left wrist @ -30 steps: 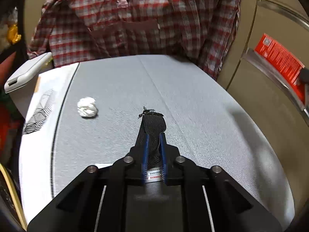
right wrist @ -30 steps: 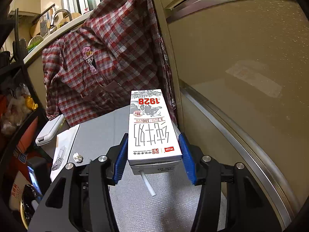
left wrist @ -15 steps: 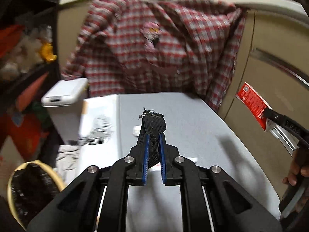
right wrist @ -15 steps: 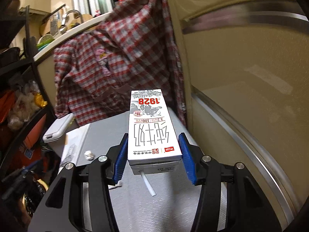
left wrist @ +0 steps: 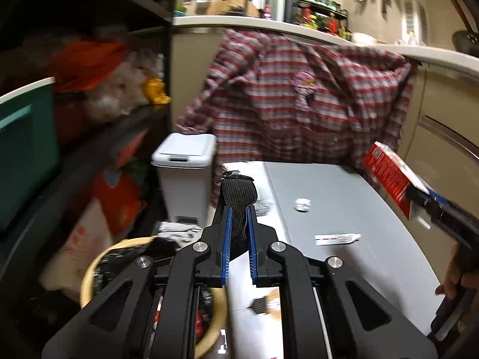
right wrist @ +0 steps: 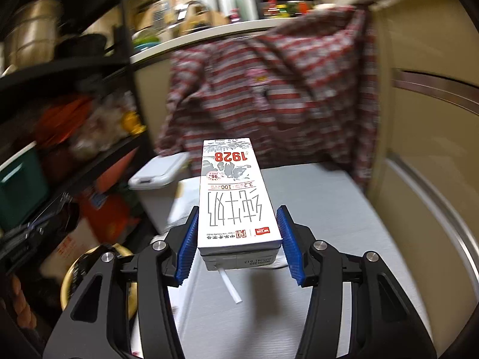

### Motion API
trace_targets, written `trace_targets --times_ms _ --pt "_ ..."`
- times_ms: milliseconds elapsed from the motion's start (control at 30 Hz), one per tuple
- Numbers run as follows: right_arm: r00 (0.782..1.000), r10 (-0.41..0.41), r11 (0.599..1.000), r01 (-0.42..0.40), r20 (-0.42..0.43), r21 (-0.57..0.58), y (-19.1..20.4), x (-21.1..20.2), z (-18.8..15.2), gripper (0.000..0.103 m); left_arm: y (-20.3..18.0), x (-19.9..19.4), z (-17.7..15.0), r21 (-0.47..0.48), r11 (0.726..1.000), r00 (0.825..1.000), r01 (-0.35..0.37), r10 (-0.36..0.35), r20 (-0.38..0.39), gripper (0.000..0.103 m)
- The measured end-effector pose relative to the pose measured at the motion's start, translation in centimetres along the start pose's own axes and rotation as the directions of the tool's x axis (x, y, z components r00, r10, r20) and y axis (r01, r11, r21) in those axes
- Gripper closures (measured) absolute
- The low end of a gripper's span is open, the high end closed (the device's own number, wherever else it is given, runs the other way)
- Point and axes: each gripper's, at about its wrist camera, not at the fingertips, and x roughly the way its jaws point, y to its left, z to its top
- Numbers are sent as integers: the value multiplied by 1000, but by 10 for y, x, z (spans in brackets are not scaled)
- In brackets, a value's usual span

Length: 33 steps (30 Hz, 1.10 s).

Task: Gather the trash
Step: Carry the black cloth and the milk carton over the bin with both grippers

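Left wrist view: your left tool (left wrist: 238,233) was clamped narrowly on a black mesh strap (left wrist: 238,200) that stuck out ahead at 12 o'clock. Below it at 8 o'clock sat a round yellow-rimmed bin (left wrist: 89,272), dark inside. On the grey tabletop (left wrist: 359,218) lay a flat wrapper (left wrist: 336,238) at 3 o'clock, and farther off a crumpled white paper ball (left wrist: 303,204) at 1 o'clock. A white lidded bin (left wrist: 184,167) stood beyond at 11 o'clock, before a hanging plaid shirt (left wrist: 299,104). In the right wrist view, your right tool (right wrist: 239,239) gripped a milk carton (right wrist: 236,197) by its sides, its straw (right wrist: 230,287) pointing back at 6 o'clock.
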Motion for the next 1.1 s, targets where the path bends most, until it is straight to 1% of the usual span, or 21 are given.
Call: trace_targets --times_ms 133,233,367,500,767,1100 --pt "997 68 996 -70 -41 -58 48 4 -13 52 34 -15 -2 -21 999 999 -42 42 13 93" --pt "991 108 990 -114 -76 -81 76 7 -24 52 52 -21 -5 -28 997 998 -67 67 19 93" --pt "984 140 983 -152 -114 -104 106 13 -37 52 71 -25 -7 -35 995 996 -89 89 21 93" --pt "977 160 977 -178 -141 -121 131 19 -47 52 86 -26 -7 -40 995 995 -95 97 25 93" --pt "967 179 966 -208 -179 -156 162 33 -56 52 108 -16 -7 -73 992 995 -100 102 21 93" --pt "957 200 956 -238 -212 -171 181 51 -63 52 120 4 -5 -84 991 995 -101 102 9 93"
